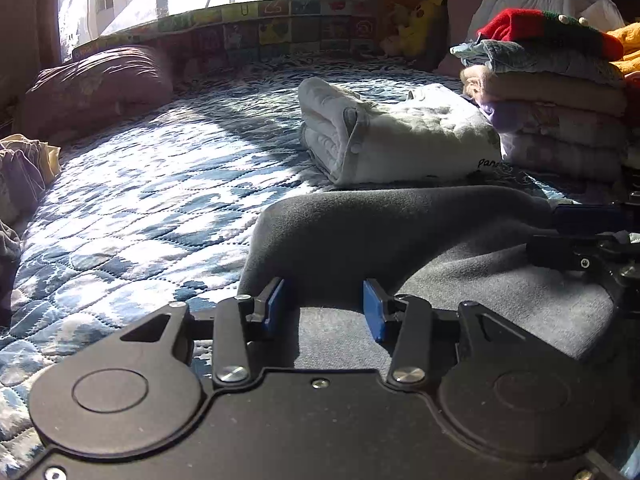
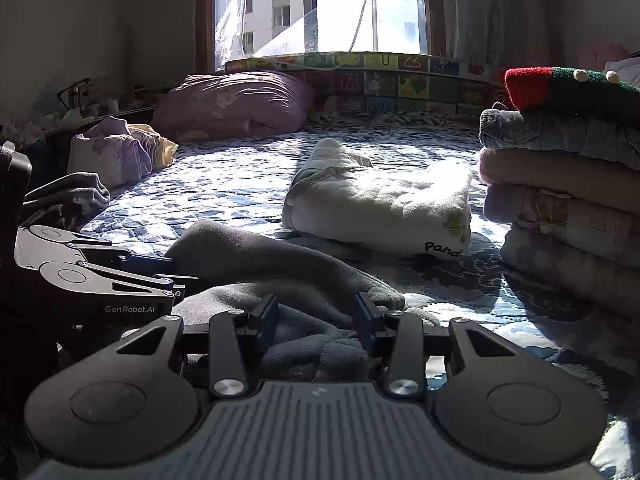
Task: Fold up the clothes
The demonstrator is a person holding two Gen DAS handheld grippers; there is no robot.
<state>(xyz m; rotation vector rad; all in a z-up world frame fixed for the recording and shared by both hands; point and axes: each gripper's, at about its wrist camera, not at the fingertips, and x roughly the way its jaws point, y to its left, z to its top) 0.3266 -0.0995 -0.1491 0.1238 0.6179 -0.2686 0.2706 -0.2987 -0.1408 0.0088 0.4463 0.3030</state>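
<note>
Left wrist view: left gripper (image 1: 325,305) low over the bed, jaws spread wide, blue pads (image 1: 374,310) well apart. Dark grey garment (image 1: 400,232) lying flat on the blue quilt (image 1: 140,200), partly between the jaws and stretching ahead of them, with a soft rolled fold just past the tips. Nothing pinched; hard to tell if the pads touch the cloth. Right of the jaws, the right gripper (image 1: 560,232) lying on the same grey cloth. Further ahead, a folded white garment (image 1: 400,136); to the right of that, a tall stack of folded clothes (image 1: 560,112).

Right wrist view: right gripper (image 2: 316,314) also wide open, grey garment (image 2: 280,264) bunched up between the jaws and under them, not squeezed. Left of the jaws, the left gripper (image 2: 160,270) sitting at the edge of the grey cloth. Ahead, the folded white garment (image 2: 380,204). Ahead and right, the stack of folded clothes (image 2: 568,184). Far ahead, a pink pillow (image 2: 232,100) under the window.
</note>
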